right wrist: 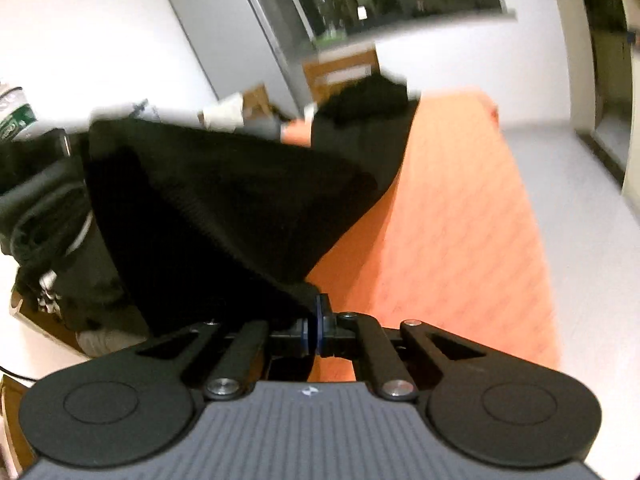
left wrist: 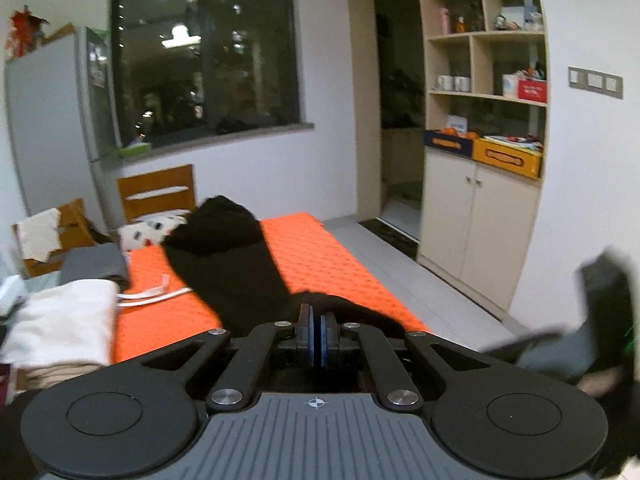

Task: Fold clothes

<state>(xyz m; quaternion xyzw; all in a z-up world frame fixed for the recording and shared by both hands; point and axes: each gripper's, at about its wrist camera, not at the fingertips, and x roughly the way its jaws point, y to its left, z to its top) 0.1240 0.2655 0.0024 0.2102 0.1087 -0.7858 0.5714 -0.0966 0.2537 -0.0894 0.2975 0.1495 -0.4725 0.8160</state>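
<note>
A black garment (left wrist: 232, 256) lies stretched along the orange table mat (left wrist: 320, 256), its far end bunched up near the chair. My left gripper (left wrist: 317, 312) is shut on the near edge of the black garment. In the right wrist view the black garment (right wrist: 224, 208) hangs lifted and taut above the orange mat (right wrist: 460, 220). My right gripper (right wrist: 316, 304) is shut on a corner of it. The other gripper (left wrist: 600, 320) shows blurred at the right edge of the left wrist view.
A stack of folded white and beige clothes (left wrist: 60, 328) and a grey folded piece (left wrist: 96, 264) lie at the table's left. White straps (left wrist: 152, 294) lie on the mat. A wooden chair (left wrist: 158, 192) stands behind, and a shelf cabinet (left wrist: 484, 128) at right.
</note>
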